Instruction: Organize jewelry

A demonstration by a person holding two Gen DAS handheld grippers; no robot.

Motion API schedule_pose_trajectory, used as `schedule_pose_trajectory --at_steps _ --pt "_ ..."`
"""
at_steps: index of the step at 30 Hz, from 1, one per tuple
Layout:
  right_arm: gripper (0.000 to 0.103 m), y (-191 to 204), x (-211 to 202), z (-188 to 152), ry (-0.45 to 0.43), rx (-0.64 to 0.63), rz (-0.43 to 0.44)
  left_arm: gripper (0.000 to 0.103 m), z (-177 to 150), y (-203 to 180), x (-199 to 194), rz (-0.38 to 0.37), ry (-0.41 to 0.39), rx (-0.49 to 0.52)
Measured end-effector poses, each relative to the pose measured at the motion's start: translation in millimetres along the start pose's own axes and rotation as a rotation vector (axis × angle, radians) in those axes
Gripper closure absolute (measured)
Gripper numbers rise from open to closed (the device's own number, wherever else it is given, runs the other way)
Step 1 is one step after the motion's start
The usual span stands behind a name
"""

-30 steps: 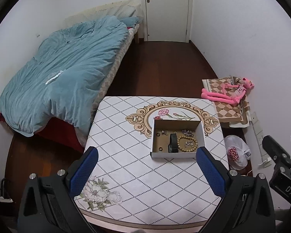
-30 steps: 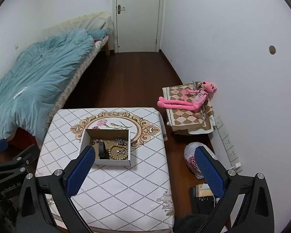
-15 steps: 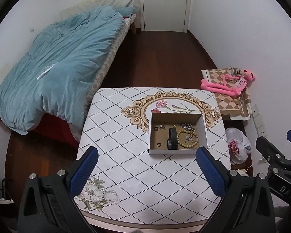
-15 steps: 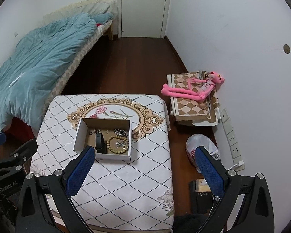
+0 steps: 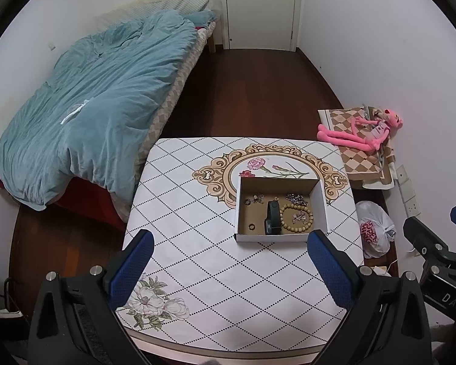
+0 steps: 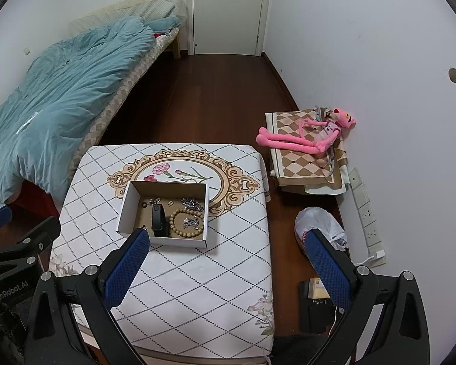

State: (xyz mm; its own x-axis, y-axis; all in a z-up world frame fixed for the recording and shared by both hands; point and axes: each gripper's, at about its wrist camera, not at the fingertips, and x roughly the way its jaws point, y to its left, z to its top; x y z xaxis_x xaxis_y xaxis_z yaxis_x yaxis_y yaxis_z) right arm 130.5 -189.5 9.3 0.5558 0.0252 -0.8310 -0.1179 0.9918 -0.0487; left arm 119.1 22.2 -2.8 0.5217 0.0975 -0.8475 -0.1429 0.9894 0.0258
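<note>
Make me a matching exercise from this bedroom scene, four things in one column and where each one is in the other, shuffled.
Things:
1. bead bracelet
2. pink plush toy
3. white plastic bag
4. blue duvet

Places:
A. on the floor, right of the table
B. on the bed
C. inside the cardboard box
D. on the folded checkered cloth

Pairs: 1-C, 2-D, 3-A, 4-B

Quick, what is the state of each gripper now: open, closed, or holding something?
Left gripper: open, holding nothing, above the table.
Right gripper: open, holding nothing, near the cardboard box.
</note>
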Motion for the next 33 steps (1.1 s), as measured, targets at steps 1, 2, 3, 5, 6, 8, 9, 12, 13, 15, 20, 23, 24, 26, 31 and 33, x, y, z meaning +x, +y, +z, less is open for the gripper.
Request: schedule_pose_trajectory --at_steps 1,2,3,5,6,8,9,12,13,15,20,23,24,26,31,33 --pt "0.000 0.0 -0.2 -0.2 0.000 0.001 0.001 0.000 -0.1 0.2 -0.2 0.002 -0.001 0.000" --pt "0.000 0.2 -0.4 -0.5 0.001 0.001 0.002 0.000 0.0 0.0 -0.2 0.002 -0.001 0.002" --pt "0.000 0.3 -0.3 -0.4 0.001 0.000 0.002 0.000 -0.3 -0.4 -0.5 0.001 -0.001 0.003" --pt "0.000 1.1 -0.4 -0.8 0.001 0.000 0.004 0.000 -0.3 -0.5 -0.7 0.003 -0.003 0.003" --pt "0.000 1.0 -0.4 -0.7 0.002 0.001 0.003 0.000 -0.3 -0.7 -0.9 0.002 -0.003 0.003" --pt "0.000 1.0 -0.3 -0.7 0.004 0.003 0.007 0.000 -0.5 -0.6 -1.8 0.003 -0.005 0.002" --pt "0.000 1.6 -0.7 -1.1 0.004 0.005 0.007 0.000 -0.4 -1.2 -1.6 0.003 -0.007 0.003" --pt "0.000 1.4 -0.7 -2.4 0.007 0.006 0.009 0.000 -0.6 -1.4 -2.0 0.003 -0.007 0.003" --pt "0.000 1.3 -0.5 -2.8 0.007 0.006 0.009 0.000 -0.7 -1.3 -2.0 0.004 -0.006 0.004" --pt "0.000 1.3 -0.5 -2.9 0.008 0.007 0.010 0.000 -0.9 -1.5 -2.6 0.001 -0.009 0.005" --pt "0.000 0.3 -0.2 -2.5 0.008 0.005 0.009 0.000 -0.8 -2.0 -3.4 0.000 -0.010 0.004" --pt "0.000 0.5 -0.3 -2.5 0.008 0.006 0.009 0.000 -1.7 -2.2 -4.1 0.000 -0.014 0.007" --pt "0.000 1.0 -0.8 -2.9 0.007 0.006 0.009 0.000 -2.5 -2.1 -5.1 0.001 -0.015 0.007" --pt "0.000 0.3 -0.2 -2.4 0.008 0.005 0.009 0.000 -2.6 -1.5 -5.5 0.000 -0.015 0.007" --pt "0.000 1.6 -0.6 -2.4 0.012 0.000 0.012 0.000 -2.8 -1.4 -5.4 0.000 -0.016 0.008" --pt "0.000 1.9 -0.9 -2.3 0.013 -0.002 0.014 0.000 -2.7 -1.0 -5.7 0.000 -0.014 0.006"
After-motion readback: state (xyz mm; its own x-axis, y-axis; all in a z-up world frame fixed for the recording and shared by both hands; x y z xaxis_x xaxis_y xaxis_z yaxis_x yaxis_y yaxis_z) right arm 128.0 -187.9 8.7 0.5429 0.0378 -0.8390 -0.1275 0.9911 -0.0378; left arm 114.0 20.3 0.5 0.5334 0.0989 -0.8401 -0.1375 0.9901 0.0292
